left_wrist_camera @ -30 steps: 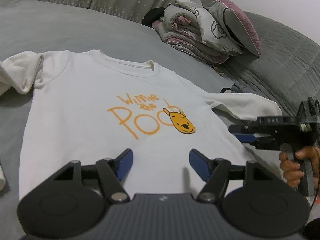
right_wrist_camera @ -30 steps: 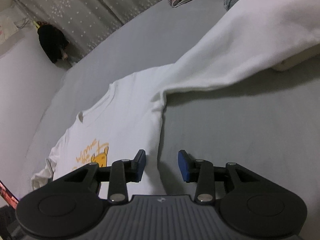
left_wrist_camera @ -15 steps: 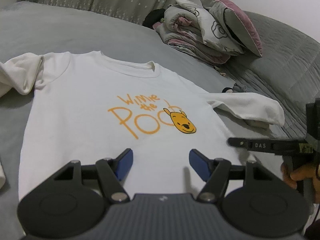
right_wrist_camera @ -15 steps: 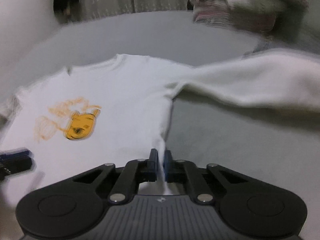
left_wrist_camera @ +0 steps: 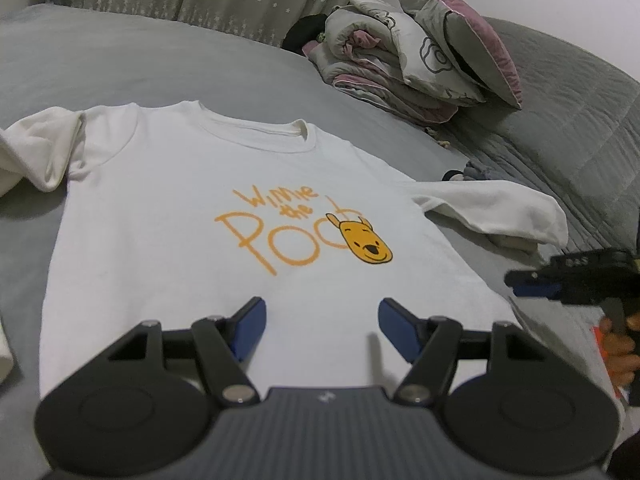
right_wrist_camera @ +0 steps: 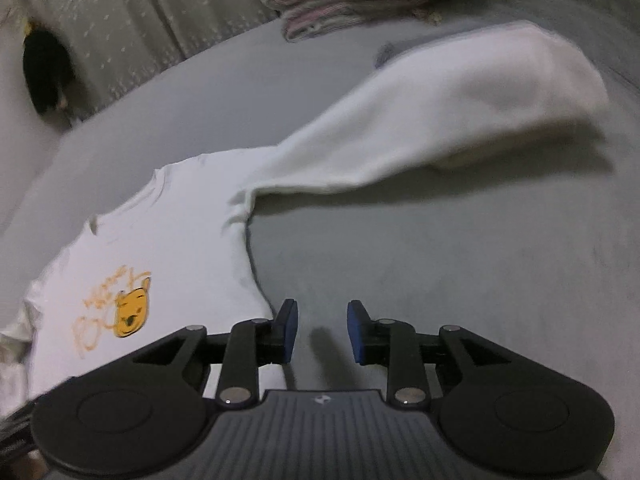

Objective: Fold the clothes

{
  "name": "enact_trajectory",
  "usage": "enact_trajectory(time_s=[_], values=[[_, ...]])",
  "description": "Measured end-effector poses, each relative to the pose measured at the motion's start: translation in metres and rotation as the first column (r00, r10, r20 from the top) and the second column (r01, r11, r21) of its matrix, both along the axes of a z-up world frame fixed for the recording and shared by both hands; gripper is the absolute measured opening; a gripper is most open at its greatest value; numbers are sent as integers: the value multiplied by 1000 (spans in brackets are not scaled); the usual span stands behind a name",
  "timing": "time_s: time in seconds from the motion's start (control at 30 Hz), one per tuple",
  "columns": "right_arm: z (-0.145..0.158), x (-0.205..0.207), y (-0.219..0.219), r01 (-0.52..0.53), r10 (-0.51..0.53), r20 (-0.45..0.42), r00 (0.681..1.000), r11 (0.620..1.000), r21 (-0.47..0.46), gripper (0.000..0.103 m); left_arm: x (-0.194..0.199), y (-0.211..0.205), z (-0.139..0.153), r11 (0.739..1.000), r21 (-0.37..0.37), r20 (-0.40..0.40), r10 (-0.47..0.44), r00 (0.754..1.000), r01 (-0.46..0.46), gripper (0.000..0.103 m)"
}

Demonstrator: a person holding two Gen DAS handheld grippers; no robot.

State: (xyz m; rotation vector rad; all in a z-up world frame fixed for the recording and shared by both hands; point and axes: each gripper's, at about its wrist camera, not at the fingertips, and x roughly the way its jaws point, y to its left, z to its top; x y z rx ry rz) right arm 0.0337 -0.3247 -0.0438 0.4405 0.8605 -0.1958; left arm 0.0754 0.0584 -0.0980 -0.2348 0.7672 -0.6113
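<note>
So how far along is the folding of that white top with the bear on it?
Barely begun. Done: the white sweatshirt lies spread face up on the grey bed. In hand: nothing; the left gripper hovers open over its hem, and the right gripper, whose jaws have just been opening, is empty beside its side edge. Left: both sleeves, including the sleeve lying out sideways, and every body fold.

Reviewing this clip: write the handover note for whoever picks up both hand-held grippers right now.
Left hand-held gripper: open, empty, over the shirt's lower front.
Right hand-held gripper: jaws have just been opening; nothing between them, beside the shirt's side edge.
White sweatshirt: flat, print up, on the grey bed; right sleeve stretched out, left sleeve bunched.
Done: spread out. Left: every fold.
</note>
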Motion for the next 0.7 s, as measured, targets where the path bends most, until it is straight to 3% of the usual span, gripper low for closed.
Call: enact_trajectory(time_s=[0.1,0.2,0.27,0.33,0.37,0.43,0.53,0.7], values=[[-8,-6,4,-30,30,-15,999,998,51,27,-1,-1,0,1000,10,5,-1,1000,1,66],[-12,-10,18,-74,75,-23,997,997,16,26,-2,-1,1,1000,13,8,-2,1000,2,66],[-12,-11,27,-89,82,-66,994,990,-106,0,-3,-1,1,1000,15,9,-5,1000,4,66],[-12,-11,34,-102,76,-114,991,966,-236,0,-4,0,1,1000,17,9,-7,1000,7,66],[-10,-13,32,-89,62,-115,991,966,-242,0,-4,0,1,1000,18,9,-7,1000,7,66],[-4,-17,33,-84,68,-84,994,973,-213,0,-4,0,2,1000,19,8,-5,1000,5,66],[5,-23,37,-90,86,-34,996,981,-174,14,-5,0,4,1000,20,4,1,1000,-1,66],[12,-18,59,-144,147,15,989,982,-123,26,-4,6,11,999,18,-22,42,999,-42,66]])
